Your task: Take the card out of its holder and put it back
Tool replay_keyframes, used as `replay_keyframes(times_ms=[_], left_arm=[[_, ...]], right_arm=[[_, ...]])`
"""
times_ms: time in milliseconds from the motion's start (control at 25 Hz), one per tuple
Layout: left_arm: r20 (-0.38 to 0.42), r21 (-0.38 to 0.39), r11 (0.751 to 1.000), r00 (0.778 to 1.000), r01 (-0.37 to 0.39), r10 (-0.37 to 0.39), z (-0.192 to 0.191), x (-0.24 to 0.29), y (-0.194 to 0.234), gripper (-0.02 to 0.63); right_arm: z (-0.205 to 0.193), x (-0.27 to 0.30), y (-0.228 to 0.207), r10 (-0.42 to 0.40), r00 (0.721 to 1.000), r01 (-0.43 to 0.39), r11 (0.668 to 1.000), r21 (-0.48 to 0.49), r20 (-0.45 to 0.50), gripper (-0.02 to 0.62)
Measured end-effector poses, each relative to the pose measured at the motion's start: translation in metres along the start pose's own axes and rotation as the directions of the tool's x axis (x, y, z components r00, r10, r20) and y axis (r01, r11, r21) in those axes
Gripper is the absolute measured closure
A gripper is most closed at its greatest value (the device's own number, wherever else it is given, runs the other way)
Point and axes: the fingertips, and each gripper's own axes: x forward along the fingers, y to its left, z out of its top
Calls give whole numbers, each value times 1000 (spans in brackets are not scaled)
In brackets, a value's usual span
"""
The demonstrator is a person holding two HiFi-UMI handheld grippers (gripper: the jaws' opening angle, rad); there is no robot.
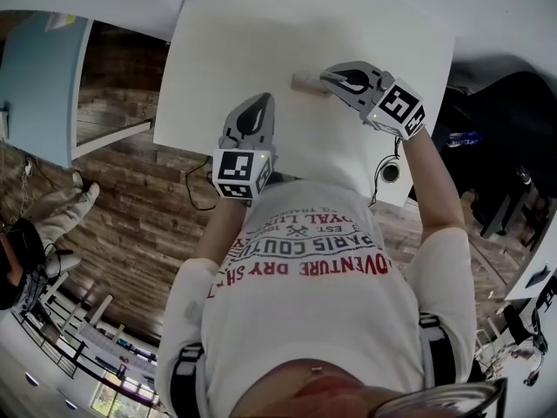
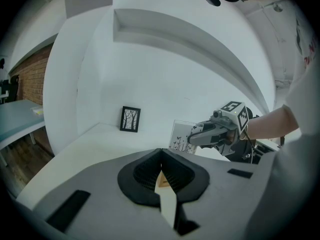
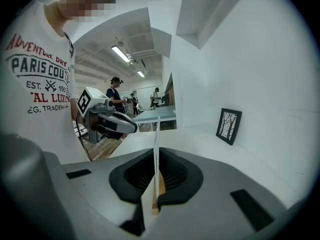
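My right gripper point(image 1: 329, 78) is out over the white table point(image 1: 226, 42), shut on a thin clear card point(image 3: 157, 144) that stands edge-on between its jaws. From the left gripper view the card point(image 2: 181, 136) is upright, printed with small dark trees, and the right gripper point(image 2: 192, 139) clamps its right side. A beige strip point(image 1: 306, 81) lies at that gripper's tip; I cannot tell if it is the holder. My left gripper point(image 1: 261, 101) hangs nearer me, apart from the card, its jaws point(image 2: 161, 154) shut with nothing seen held.
A small black-framed tree picture point(image 2: 130, 119) leans against the white wall at the back of the table. A cable and a round black item point(image 1: 390, 171) hang at the table's near right edge. Wooden floor point(image 1: 130, 225) lies below, to the left.
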Motion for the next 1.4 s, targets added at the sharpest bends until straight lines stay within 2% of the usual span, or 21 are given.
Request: replay_keyframes(times_ms=[320,720,1040,1400], left_arm=[[-7,1,1000,1000,12,-12,-2,1,-3,581],[-9,2,1000,1000,11,-11,0,3,0,581],[-17,11,1000,999,27,-27,-1,7,-2,581],[-30,18,999,999,36,-36,0,9,-2,581]], right_arm=[[1,3,4,33,999,-33,999,-13,-24,561],[-1,-1,4,35,999,-36,999,-18,-37,561],[-9,1,10,45,996,-49,998,-47,-83,561],[-27,6,9,25,997,-25,1000,7,-74,561]])
